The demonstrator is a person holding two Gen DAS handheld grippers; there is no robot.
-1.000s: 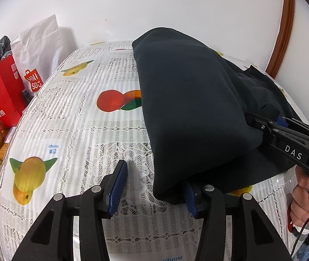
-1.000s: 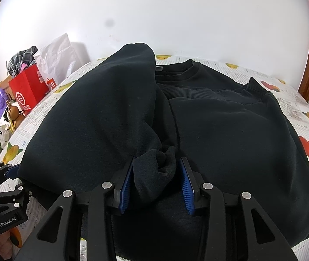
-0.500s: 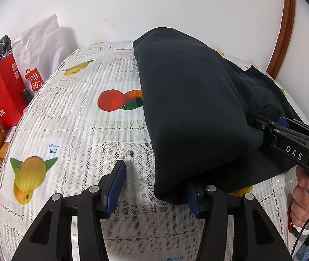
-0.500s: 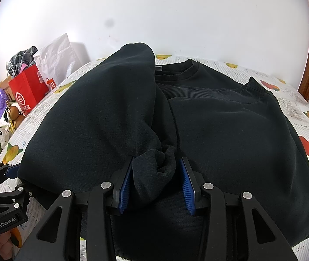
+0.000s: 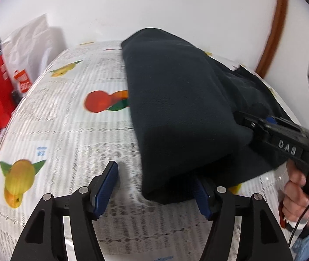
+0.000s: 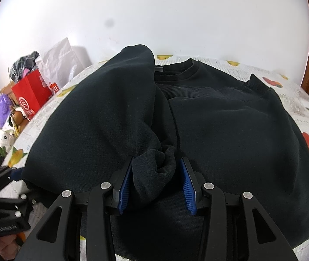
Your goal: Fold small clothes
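Left wrist view: left gripper (image 5: 154, 189) now wider apart, backing off sweatshirt (image 5: 182, 113) edge at 1 o'clock, holds nothing. Right gripper (image 6: 156, 175) unchanged, clenched on bunched cuff. Sweatshirt on tablecloth (image 5: 67, 130), left side folded over; fold laid, release likely next.

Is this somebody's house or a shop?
Probably a home: a table with a fruit-print lace tablecloth, a red shopping bag and stuffed toys beside it, and a black sweatshirt being folded.
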